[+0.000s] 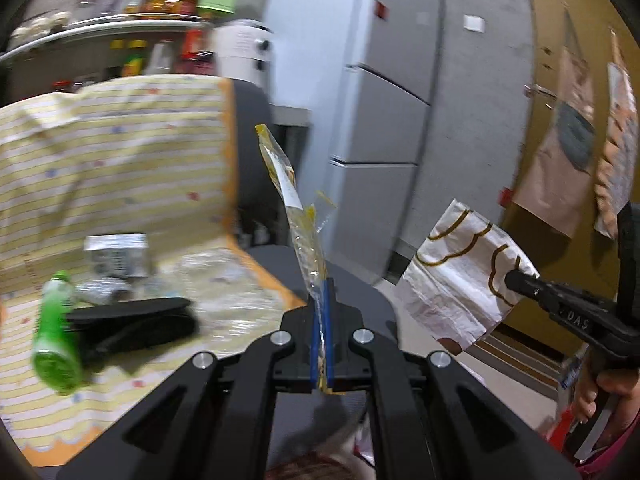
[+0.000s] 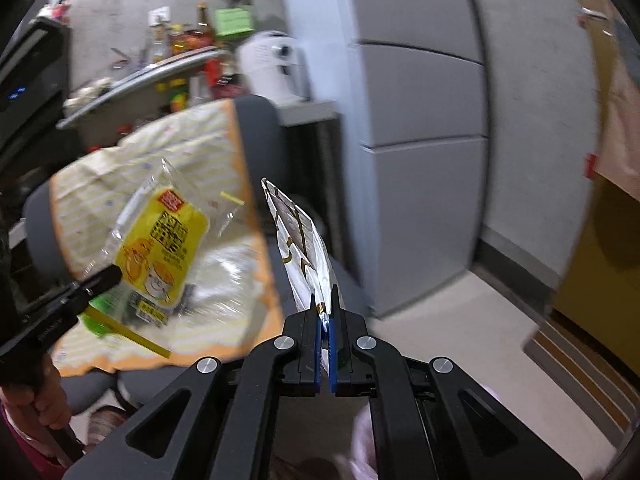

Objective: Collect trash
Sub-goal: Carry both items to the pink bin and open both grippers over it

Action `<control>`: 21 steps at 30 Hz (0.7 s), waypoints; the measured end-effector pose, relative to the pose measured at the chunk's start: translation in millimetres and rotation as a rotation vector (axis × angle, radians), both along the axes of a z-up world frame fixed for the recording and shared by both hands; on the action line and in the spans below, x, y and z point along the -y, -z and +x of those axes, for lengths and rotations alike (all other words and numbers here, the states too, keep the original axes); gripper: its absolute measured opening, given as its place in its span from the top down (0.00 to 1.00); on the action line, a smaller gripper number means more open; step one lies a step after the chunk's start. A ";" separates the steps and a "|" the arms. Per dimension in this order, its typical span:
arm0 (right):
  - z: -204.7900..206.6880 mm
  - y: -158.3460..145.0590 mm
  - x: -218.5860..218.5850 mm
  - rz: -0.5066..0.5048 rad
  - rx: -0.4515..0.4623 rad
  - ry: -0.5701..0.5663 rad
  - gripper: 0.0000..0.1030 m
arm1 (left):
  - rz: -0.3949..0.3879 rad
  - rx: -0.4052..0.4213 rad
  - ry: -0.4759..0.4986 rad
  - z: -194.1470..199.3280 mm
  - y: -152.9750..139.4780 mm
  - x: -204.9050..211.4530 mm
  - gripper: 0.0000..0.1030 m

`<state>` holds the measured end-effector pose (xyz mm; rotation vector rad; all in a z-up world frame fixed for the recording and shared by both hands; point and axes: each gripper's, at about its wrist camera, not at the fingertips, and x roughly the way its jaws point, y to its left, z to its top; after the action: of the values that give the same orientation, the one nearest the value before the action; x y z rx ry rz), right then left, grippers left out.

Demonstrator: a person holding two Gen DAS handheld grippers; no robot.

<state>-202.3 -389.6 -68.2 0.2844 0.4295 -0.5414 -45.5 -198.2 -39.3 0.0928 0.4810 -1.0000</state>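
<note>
The left gripper (image 1: 321, 300) pinches a yellow wrapper (image 2: 160, 236) beside the chair (image 2: 256, 128). Only the right view shows its picture; the writing is blurry. The right gripper (image 2: 327, 320) pinches a white wrapper (image 1: 460, 276).

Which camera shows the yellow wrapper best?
The right wrist view: the yellow wrapper faces the camera there, print visible, pinched at one edge by the left claw. The left wrist view shows it edge-on, a thin strip rising from between the pads.
</note>
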 end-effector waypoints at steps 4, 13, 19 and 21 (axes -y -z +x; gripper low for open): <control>-30.9 29.4 23.4 0.050 -0.047 0.107 0.97 | 0.030 -0.015 0.060 -15.0 14.7 27.8 1.00; -67.7 95.1 65.4 0.180 -0.124 0.222 0.93 | 0.086 -0.040 0.129 -38.1 33.2 66.9 1.00; -72.2 118.7 79.0 0.224 -0.148 0.243 0.87 | 0.097 -0.034 0.150 -48.8 35.4 76.9 1.00; -73.9 118.2 80.4 0.231 -0.135 0.241 0.79 | 0.097 -0.032 0.159 -51.2 36.1 78.5 1.00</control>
<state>-276.2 -470.0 -186.4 0.5282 0.5940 -0.7503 -96.7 -276.7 -75.4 0.2048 0.5578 -1.1349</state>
